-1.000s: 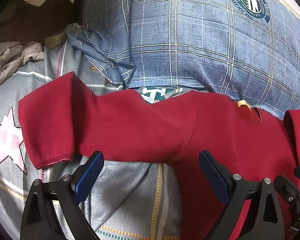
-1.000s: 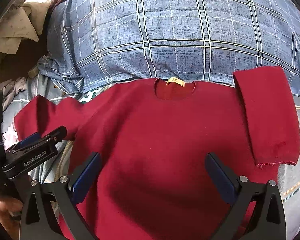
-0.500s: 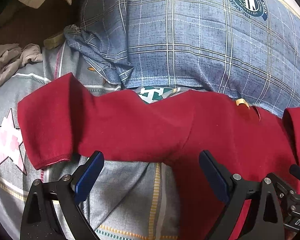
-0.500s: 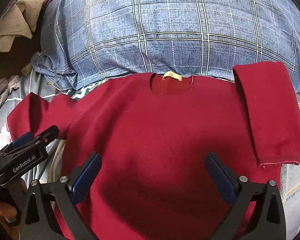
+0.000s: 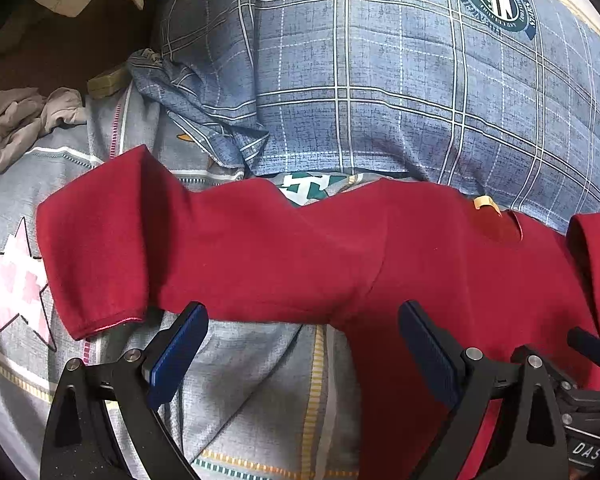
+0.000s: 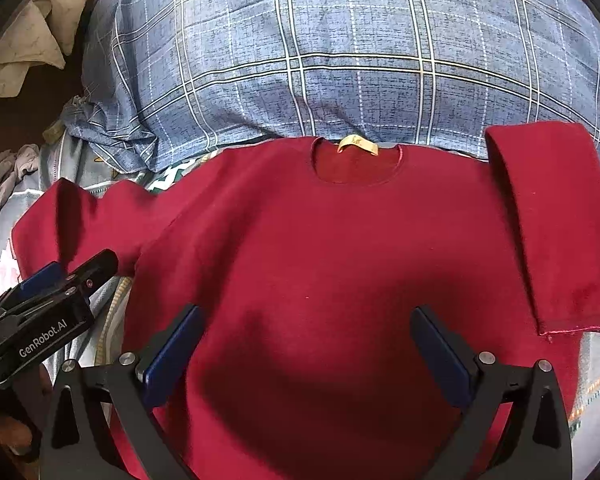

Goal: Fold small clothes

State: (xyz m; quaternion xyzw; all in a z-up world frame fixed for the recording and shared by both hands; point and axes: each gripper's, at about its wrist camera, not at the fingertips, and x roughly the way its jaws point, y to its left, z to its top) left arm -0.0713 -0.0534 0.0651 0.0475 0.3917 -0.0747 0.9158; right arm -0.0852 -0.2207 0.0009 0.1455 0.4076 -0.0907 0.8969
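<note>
"GenRobot.AI" stands on the left tool; "DAS" shows on the right tool.

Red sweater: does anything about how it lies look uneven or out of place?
Yes. On the red sweater, the right sleeve is folded down neatly, while the left sleeve lies stretched out sideways, its upper edge rumpled.

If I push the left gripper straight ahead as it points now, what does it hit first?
Most likely the left sleeve of the red sweater, which lies across just beyond the open left gripper. Only bedsheet lies between the fingers. Depth is uncertain.
</note>
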